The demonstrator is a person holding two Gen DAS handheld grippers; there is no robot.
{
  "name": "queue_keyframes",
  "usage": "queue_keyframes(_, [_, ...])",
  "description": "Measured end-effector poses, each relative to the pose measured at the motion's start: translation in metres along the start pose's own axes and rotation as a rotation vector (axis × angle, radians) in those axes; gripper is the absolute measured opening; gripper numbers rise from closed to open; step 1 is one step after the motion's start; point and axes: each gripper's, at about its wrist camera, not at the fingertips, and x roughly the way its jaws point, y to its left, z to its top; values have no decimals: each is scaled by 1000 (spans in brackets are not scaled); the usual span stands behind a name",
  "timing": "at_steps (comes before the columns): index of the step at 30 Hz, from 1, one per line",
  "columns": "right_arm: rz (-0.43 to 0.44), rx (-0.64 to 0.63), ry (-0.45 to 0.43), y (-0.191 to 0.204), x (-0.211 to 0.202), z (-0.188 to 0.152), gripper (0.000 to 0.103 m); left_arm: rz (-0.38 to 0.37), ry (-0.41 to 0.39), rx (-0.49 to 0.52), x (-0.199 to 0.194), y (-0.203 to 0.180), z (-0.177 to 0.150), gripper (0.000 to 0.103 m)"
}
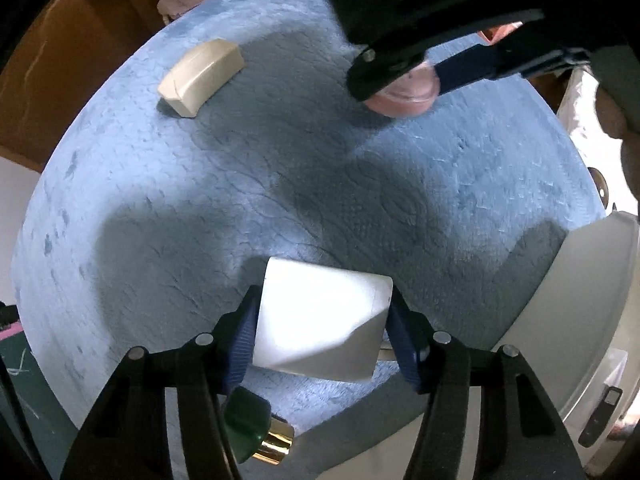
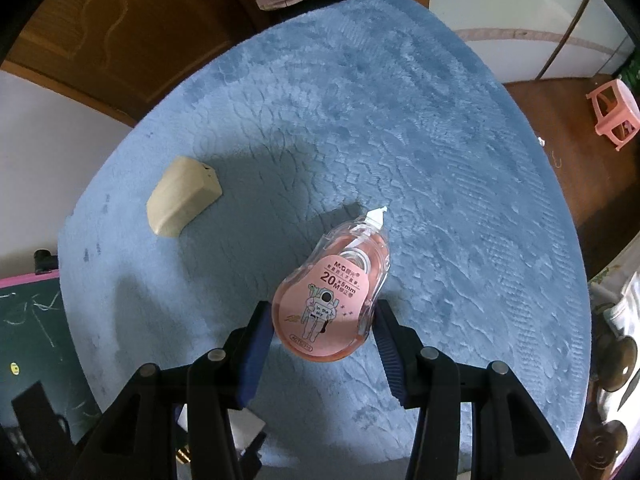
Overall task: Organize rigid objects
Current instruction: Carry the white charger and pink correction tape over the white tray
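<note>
My left gripper (image 1: pixel 322 336) is shut on a white box (image 1: pixel 320 320) and holds it above the blue fuzzy mat (image 1: pixel 240 184). My right gripper (image 2: pixel 324 340) is shut on a pink correction tape dispenser (image 2: pixel 334 296), its white tip pointing away. In the left wrist view the right gripper (image 1: pixel 404 76) shows at the top with the pink dispenser (image 1: pixel 404 98) between its fingers, low over the mat. A beige rounded case lies on the mat at the far left (image 1: pixel 202 76), and it also shows in the right wrist view (image 2: pixel 182 202).
A white bin (image 1: pixel 580 320) stands at the mat's right edge. A green and gold bottle (image 1: pixel 260 436) lies below the left gripper. A chalkboard (image 2: pixel 32 340) lies left of the mat (image 2: pixel 440 160). A pink stool (image 2: pixel 614 114) stands on the wooden floor.
</note>
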Motion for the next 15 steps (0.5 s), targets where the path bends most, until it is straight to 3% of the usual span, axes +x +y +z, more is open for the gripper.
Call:
queue_keyframes(5, [56,-7,-35,-23,-34,-9,51,81,-6,-60,-10,4,-11,62])
queue_keyframes(10, [113,-32,-88,-34,-78,-25,51,112,-42,-176,-38,16,-21,62])
queue_keyframes(15, [177,-90,-146,-12,-118,-46,51,129,-117,-275,-89,15,-33,62])
